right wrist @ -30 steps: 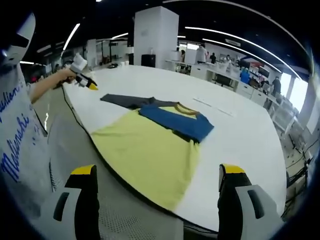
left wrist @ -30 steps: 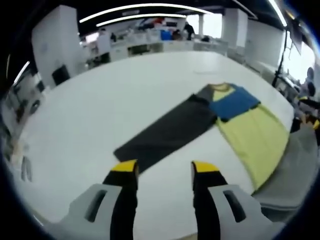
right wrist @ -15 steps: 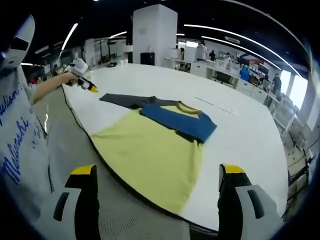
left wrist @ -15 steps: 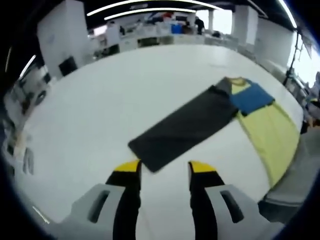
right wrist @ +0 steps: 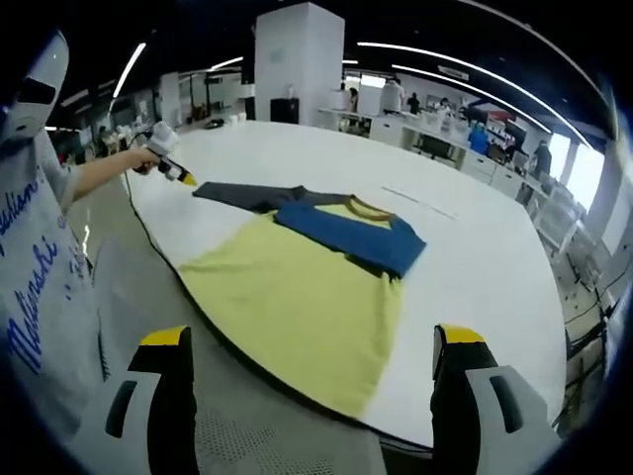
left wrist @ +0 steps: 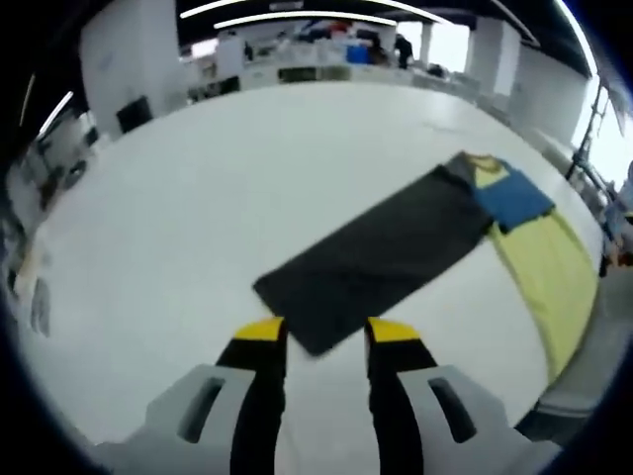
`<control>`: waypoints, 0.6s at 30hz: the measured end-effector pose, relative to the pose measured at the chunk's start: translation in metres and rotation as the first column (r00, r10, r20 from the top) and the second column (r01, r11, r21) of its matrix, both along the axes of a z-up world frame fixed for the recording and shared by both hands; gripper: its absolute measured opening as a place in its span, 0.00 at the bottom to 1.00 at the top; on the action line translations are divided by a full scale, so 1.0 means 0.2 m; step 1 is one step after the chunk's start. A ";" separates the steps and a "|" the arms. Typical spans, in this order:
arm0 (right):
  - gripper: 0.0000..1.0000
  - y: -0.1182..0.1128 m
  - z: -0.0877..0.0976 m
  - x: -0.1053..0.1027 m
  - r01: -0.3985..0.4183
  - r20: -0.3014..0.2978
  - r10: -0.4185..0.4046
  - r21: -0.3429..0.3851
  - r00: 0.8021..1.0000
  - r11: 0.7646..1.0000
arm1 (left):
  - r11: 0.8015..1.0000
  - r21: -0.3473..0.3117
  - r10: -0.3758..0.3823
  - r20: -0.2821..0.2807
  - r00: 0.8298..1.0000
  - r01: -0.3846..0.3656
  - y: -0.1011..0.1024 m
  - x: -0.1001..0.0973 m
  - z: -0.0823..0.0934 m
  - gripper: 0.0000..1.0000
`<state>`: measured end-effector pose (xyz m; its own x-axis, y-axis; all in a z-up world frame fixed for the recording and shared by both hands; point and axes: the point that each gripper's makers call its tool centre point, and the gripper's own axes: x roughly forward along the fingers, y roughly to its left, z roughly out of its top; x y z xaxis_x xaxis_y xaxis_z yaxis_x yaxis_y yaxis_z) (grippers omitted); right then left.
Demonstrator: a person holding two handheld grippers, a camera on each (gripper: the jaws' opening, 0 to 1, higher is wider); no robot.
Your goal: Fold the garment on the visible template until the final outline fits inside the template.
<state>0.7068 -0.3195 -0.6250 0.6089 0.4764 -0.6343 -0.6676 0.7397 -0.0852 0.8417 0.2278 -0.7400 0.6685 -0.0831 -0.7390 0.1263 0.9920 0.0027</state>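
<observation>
Your left gripper point(left wrist: 316, 332) was the nearer one: its jaws stood apart, holding nothing, w/ the near corner of the dark sleeve point(left wrist: 376, 259) lying just ahead of the yellow tips, approx. between them. From that corner the sleeve's long axis ran away from you, up and to the right in the left gripper view, until it met the blue part point(left wrist: 512, 196) and the yellow body point(left wrist: 549, 272) of the garment. In the right gripper view you could see the left gripper point(right wrist: 170, 170) at the far end of the dark sleeve point(right wrist: 237, 195), close to the cloth; contact I cannot tell.

Your right gripper point(right wrist: 309, 341) hung well apart from this, jaws wide apart and empty, over the grey mat beside the table point(right wrist: 475, 257). The garment point(right wrist: 297, 297) lay flat on the white table, its yellow hem toward those jaws, near the table edge. No template outline was visible to me.

My judgement: the next grab belonged to the left side, at the sleeve corner, and the fold would go along the sleeve axis toward the body.
</observation>
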 end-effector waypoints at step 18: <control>1.00 0.04 0.02 0.02 0.002 -0.002 -0.002 0.008 1.000 1.000 | 0.999 -0.009 0.039 -0.045 0.998 -0.039 0.08 0.05 -0.12 0.20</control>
